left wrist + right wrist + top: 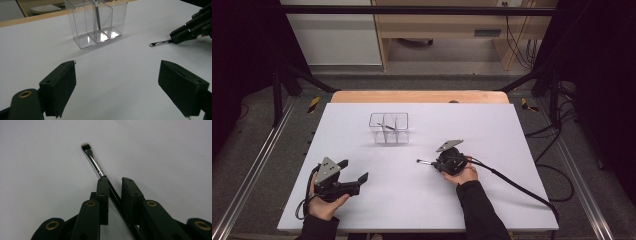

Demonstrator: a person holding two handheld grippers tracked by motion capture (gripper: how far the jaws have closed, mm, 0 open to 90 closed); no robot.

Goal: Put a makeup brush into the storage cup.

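No brand, label or writing can be read anywhere on the white bench (362, 210) or on the things it carries.

A clear plastic box (389, 128) stands upright toward the far middle of the bench, split by clear walls into narrow compartments. One thin, dark-handled tool (97, 15) leans inside it; from my left tongs' view it sits in a middle compartment, and its top is cut off by the frame edge. What kind of tool it is I cannot tell.

My right tongs (435, 163) lie low on the bench, right of centre and nearer to me than the box. Their jaws are narrow, with a small makeup brush (93, 161) between them. The brush lies along the bench, its silver ferrule and pale bristle tip sticking out past the jaw tips, pointing to the left in the high view. Its black handle runs back between the jaws and is hidden under them further down. One pad touches the handle; a sliver of gap shows at the other, so I cannot tell if the grip is firm.

My left tongs (353, 177) rest at the near left of the bench, well apart from the brush and the box. Their jaws stand wide with only bare bench between them.
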